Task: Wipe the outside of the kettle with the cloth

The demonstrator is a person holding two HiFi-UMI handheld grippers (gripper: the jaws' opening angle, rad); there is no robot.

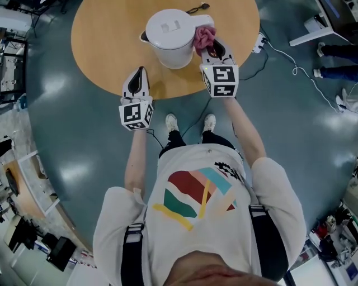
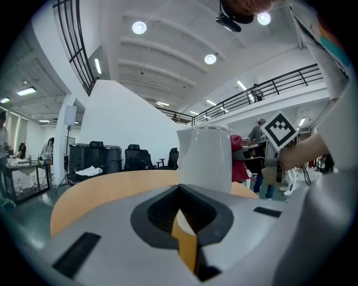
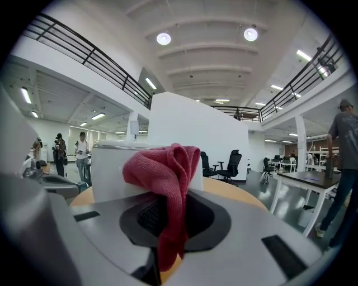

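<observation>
Right hand-held gripper [image 1: 213,50] is clamped on the pink cloth [image 1: 201,37], which is bunched against the right side of the kettle [image 1: 173,39], near the top. Kettle stands upright mid-tabletop [image 1: 106,44]. Left hand-held gripper [image 1: 139,74] has jaws together, empty, at the tabletop edge, apart from the kettle.

Risks:
- Nothing braces the kettle, so a high sideways wipe could slide or tip it leftward.
- Only a fold of cloth is pinched, so drag could pull it out.
- Cord [image 1: 197,8] behind may snag if the kettle shifts.
</observation>
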